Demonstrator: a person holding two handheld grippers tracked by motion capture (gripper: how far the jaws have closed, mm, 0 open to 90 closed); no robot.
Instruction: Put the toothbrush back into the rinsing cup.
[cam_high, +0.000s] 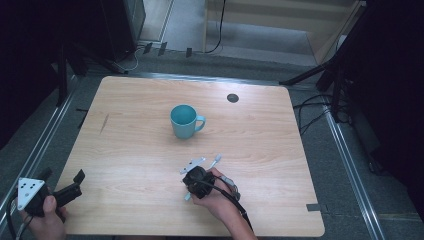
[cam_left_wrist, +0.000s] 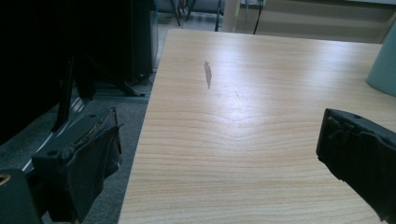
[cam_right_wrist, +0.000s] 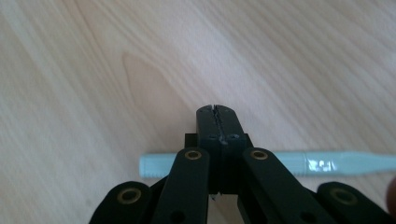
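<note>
My right gripper (cam_right_wrist: 217, 112) is pressed shut on one pale blue toothbrush (cam_right_wrist: 322, 163), which lies flat across under my jaws on the table (cam_high: 140, 150). One teal mug (cam_high: 184, 121) stands ahead of it, apart, with bare wood all round. My left gripper (cam_high: 76, 184) hangs wide open, holding nothing, at the table's near-left edge, one jaw past the edge

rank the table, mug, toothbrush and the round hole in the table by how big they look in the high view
1. table
2. mug
3. toothbrush, though the right claw and hand cover most of it, so its place is unsure
4. hole
</note>
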